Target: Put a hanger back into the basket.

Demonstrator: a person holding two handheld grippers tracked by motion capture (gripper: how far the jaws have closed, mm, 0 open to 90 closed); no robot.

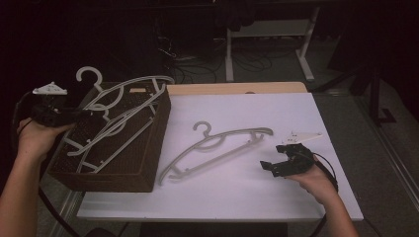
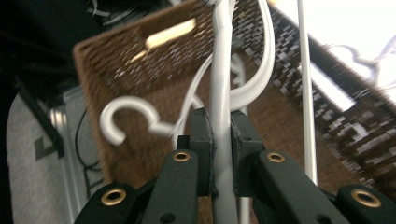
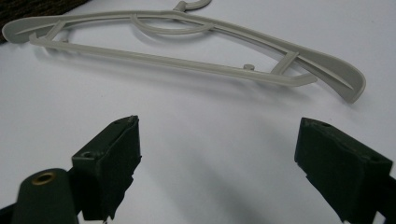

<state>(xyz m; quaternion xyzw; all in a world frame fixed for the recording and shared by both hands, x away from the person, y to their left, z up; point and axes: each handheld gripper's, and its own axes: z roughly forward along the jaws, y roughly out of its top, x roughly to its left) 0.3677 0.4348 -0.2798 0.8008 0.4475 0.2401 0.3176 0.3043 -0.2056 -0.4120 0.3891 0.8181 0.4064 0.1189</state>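
Between the left gripper's pads: a hanger.

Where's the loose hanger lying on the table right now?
In the high view the loose hanger lies flat mid-table, just right of the brown basket, left of the open right gripper.

A flat white tabletop takes up the middle of the high view, its surface plain and matte; the right gripper view shows the same white surface up close. A pale wooden strip runs along its far edge. Beyond it, in the dark, stands a white metal desk frame with slanted legs. Loose black cables lie tangled on the floor beside it. Grey floor stretches to the right of the tabletop.
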